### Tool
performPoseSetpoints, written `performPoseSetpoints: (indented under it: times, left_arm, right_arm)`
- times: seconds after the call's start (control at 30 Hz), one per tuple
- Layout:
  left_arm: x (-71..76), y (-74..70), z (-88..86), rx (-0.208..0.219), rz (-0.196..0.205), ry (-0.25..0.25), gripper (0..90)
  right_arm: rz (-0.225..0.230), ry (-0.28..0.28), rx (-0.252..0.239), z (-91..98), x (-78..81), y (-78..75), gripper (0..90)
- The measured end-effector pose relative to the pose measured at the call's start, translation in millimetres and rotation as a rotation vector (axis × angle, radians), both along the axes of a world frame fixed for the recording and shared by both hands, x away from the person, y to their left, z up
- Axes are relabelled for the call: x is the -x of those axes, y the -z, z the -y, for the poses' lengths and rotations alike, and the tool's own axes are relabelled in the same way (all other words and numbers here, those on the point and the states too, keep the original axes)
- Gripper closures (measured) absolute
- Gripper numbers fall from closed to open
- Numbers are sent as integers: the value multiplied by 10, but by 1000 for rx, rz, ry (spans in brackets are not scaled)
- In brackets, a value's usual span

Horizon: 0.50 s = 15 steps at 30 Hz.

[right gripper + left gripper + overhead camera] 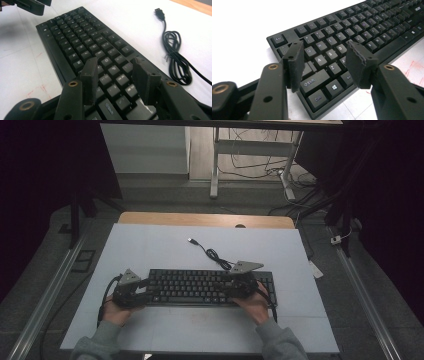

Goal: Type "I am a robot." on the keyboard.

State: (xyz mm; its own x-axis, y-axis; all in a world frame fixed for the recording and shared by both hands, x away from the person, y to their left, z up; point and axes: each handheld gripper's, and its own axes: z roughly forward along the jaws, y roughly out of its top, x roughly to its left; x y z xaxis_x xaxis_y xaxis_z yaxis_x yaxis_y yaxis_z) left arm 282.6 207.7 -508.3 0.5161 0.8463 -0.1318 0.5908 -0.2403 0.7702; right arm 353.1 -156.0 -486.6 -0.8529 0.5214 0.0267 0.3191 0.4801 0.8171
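Nearest the person's edge of the white table mat (pixel 165 332), two sleeved forearms enter from below, each hand carrying a gripper. Left gripper (pixel 134 292): at the keyboard's left end, jaws spread, nothing pinched; in the left gripper view (pixel 325 66) the pads hover above the A, S, Z and Shift keys, the gap between them sitting over that corner of the board. Right gripper (pixel 240 287): at the keyboard's right portion, jaws likewise spread and holding nothing; in the right gripper view (pixel 115 80) the pads stand over the keys near the right end. Black keyboard (pixel 200 285): flat on the mat, long side across the table, spanning from one gripper to the other. Beyond it: black USB cable (pixel 212 254), loosely coiled, plug end free on the mat. Farthest: bare wooden table edge (pixel 200 219).
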Motion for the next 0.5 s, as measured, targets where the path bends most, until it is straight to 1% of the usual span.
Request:
performPoseSetpoints:
  times: [0.1, 0.23, 0.37, 0.43, 0.5]
  left_arm:
    - [-6, -1, 7, 1, -3, 7, 460]
    - [-8, -16, 15, 6, -2, 15, 433]
    - [-19, -50, 32, 10, 3, 40, 407]
    - [-23, -66, 43, 12, 7, 45, 397]
    - [-26, -87, 54, 15, 8, 61, 387]
  right_arm:
    - [-3, 4, -16, 54, 9, 15, 557]
    - [5, 0, -11, 95, 19, 9, 552]
    - [15, 0, -17, 101, 27, -9, 552]
    - [14, 0, -20, 102, 29, -10, 552]
    - [9, 2, -13, 96, 31, -3, 552]
